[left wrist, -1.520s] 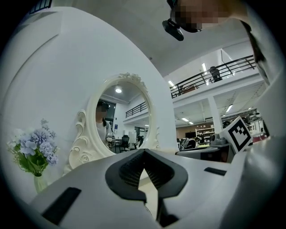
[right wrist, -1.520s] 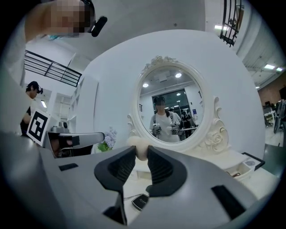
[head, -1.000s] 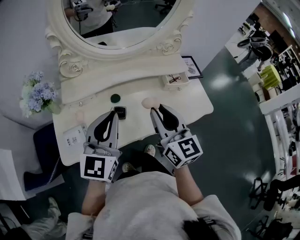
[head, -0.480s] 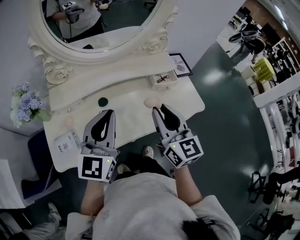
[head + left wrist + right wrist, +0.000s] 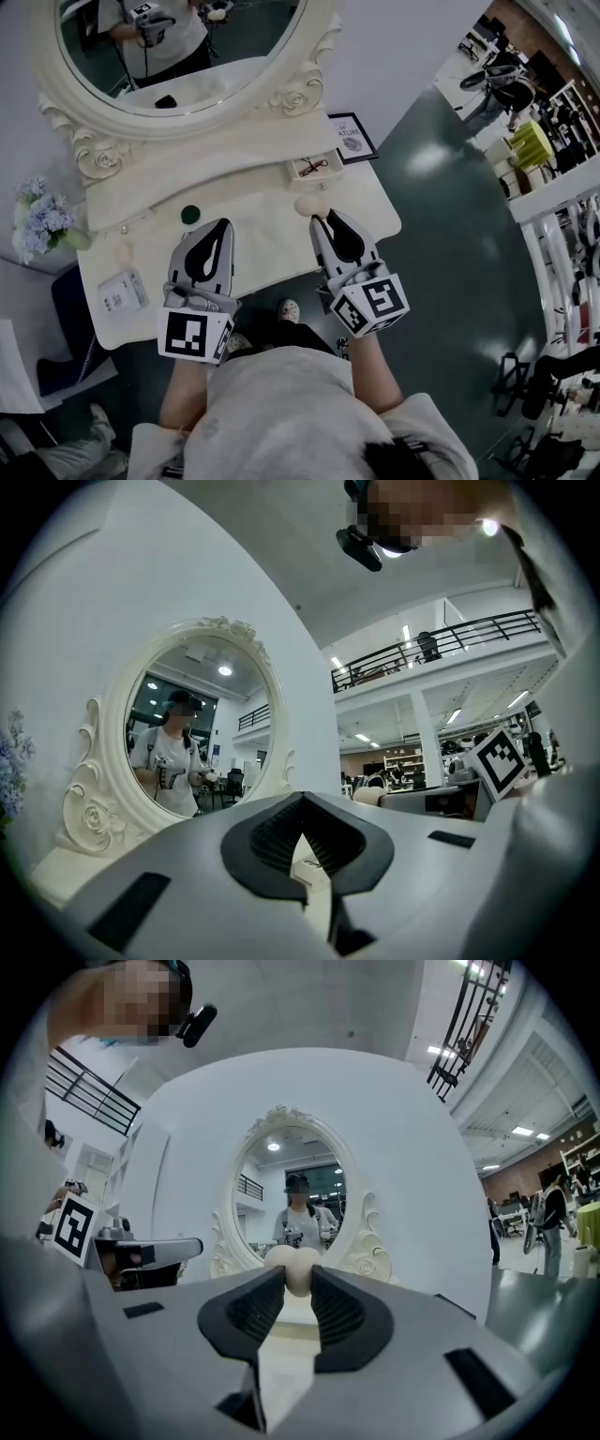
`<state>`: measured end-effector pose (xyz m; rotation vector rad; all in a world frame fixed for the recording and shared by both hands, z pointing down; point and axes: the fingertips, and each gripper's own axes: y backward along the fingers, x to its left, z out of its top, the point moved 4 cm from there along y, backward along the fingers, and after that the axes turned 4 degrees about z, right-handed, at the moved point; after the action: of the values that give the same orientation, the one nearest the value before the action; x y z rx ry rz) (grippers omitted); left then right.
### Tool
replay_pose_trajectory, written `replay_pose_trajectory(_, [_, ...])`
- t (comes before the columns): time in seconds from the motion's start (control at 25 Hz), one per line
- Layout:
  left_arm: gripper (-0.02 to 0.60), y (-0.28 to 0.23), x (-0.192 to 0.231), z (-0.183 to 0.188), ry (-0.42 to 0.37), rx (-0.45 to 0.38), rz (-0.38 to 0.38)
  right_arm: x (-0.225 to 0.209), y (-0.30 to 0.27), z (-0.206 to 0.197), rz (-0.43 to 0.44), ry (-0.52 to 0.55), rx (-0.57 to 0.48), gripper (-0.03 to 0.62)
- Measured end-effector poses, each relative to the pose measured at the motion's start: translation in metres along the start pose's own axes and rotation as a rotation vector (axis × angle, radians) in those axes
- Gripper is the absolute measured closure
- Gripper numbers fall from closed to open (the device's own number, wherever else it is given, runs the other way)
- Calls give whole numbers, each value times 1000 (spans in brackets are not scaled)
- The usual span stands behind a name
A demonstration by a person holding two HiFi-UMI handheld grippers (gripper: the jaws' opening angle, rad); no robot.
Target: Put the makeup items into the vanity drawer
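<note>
A beige makeup sponge [image 5: 305, 203] hangs just over the white vanity top [image 5: 267, 220]. My right gripper [image 5: 320, 217] is shut on it. In the right gripper view the sponge [image 5: 291, 1258] sits pinched between the two pad tips of that gripper [image 5: 298, 1274]. My left gripper [image 5: 223, 225] hovers over the tabletop's front left part. Its jaws are shut, and in the left gripper view nothing shows between the tips of the left gripper [image 5: 302, 799]. A dark green round item [image 5: 190, 214] lies on the top, left of the left gripper's tips.
An oval mirror [image 5: 178, 47] in a carved white frame backs the vanity. A small tray [image 5: 292, 172] with a black item and a framed card [image 5: 352, 138] stand at the back right. A white box [image 5: 117, 292], a pinkish item [image 5: 124, 251] and blue flowers [image 5: 37, 220] are at the left.
Both grippers have shifted to the right along the tabletop, the sponge going with the right one. The black compact seen beside the left tips earlier is hidden now.
</note>
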<state>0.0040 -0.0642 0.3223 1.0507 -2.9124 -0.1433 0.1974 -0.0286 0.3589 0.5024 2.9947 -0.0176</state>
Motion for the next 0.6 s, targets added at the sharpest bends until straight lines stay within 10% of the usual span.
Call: replay_pose_trajectory(0.6, [568, -50, -39, -10, -15, 36, 24, -76, 2, -11, -10, -30, 46, 510])
